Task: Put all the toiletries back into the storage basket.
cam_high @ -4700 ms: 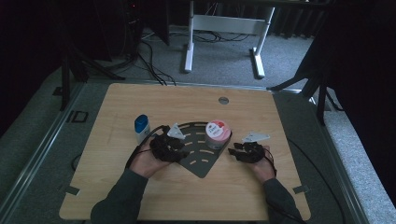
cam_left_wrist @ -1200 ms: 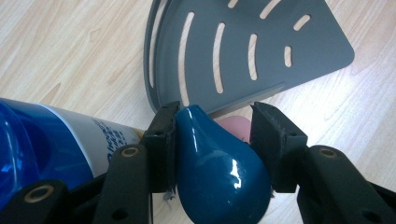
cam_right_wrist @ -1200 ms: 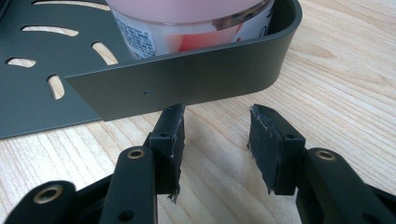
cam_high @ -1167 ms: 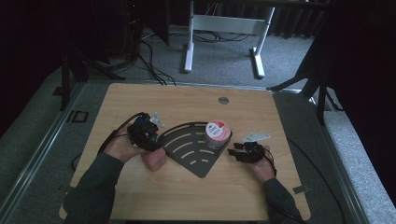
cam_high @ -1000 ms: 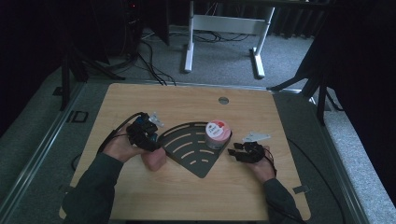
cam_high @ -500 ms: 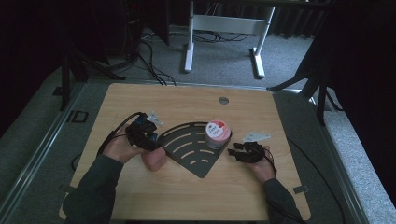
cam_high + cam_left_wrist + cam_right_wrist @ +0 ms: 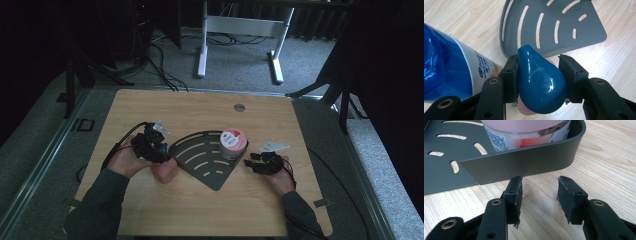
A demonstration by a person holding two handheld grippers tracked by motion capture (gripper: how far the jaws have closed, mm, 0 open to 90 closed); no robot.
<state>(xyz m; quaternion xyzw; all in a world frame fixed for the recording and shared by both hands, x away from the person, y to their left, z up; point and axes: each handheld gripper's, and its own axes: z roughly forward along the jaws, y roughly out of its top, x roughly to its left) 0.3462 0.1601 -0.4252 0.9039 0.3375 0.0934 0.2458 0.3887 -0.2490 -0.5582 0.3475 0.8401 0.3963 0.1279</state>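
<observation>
1. The blue bottle (image 7: 449, 65) is clamped by its teal cap (image 7: 540, 83) between the jaws of the left claw (image 7: 539, 75), held just beside the curved rim of the dark slotted shelf (image 7: 556, 27) on the table (image 7: 200, 107).
2. About five seconds back the bottle stood alone on the table's left side and the left claw rested at the shelf; since then the claw has gone over and taken it.
3. Over the last second the left claw (image 7: 152, 145) has barely shifted.
4. The right claw (image 7: 539, 195) has stayed put, jaws parted on nothing, just short of the shelf's straight wall (image 7: 524, 165).
5. The pink-lidded tub (image 7: 233, 143) still sits in the shelf's corner.
</observation>
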